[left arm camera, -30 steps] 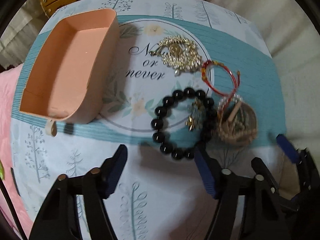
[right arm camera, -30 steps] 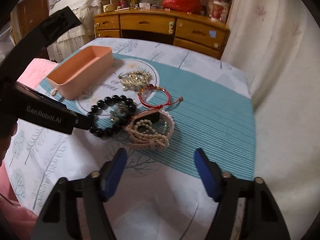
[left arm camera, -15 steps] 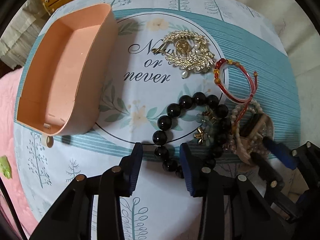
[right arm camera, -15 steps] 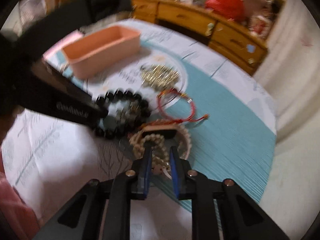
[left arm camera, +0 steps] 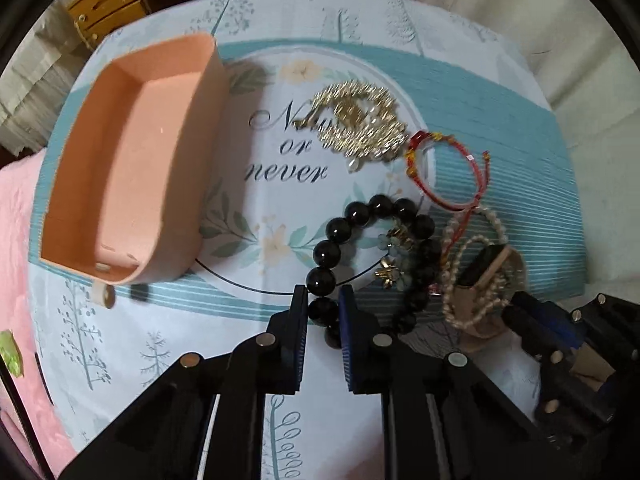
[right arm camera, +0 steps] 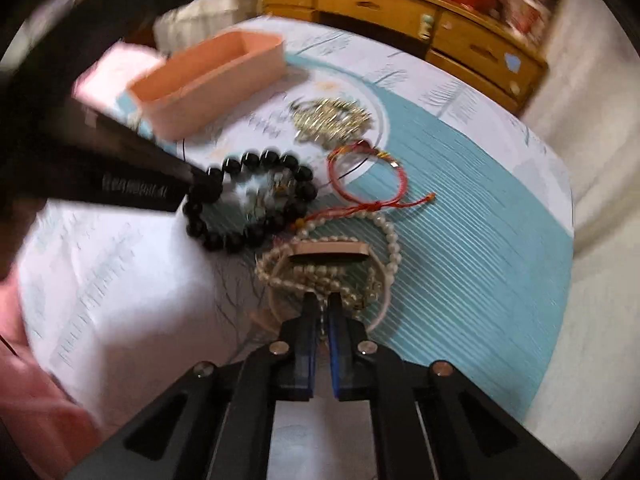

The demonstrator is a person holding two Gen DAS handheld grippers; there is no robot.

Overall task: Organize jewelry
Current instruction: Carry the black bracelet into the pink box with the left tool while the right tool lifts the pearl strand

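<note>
My left gripper (left arm camera: pixel 323 307) is shut on the near side of a black bead bracelet (left arm camera: pixel 344 224), which lies on the tablecloth; the bracelet also shows in the right wrist view (right arm camera: pixel 256 236). My right gripper (right arm camera: pixel 322 312) is shut on a pearl strand (right arm camera: pixel 390 240) coiled around a pink watch (right arm camera: pixel 330 249). The pearl strand also shows in the left wrist view (left arm camera: pixel 472 240). An empty peach box (left arm camera: pixel 120 184) stands at the left. A gold brooch (left arm camera: pixel 360 128) and a red cord bracelet (left arm camera: pixel 444 168) lie beyond the beads.
A printed cloth (left arm camera: pixel 280 152) covers the table. A wooden drawer chest (right arm camera: pixel 400 12) stands behind the table. A pink cloth (left arm camera: pixel 16 240) lies past the table's left edge. A pale curtain (right arm camera: pixel 592 160) hangs at the right.
Both grippers moved forward and down and closed: the left onto the black bead bracelet, the right onto the pearl strand. One second ago both were wide open.
</note>
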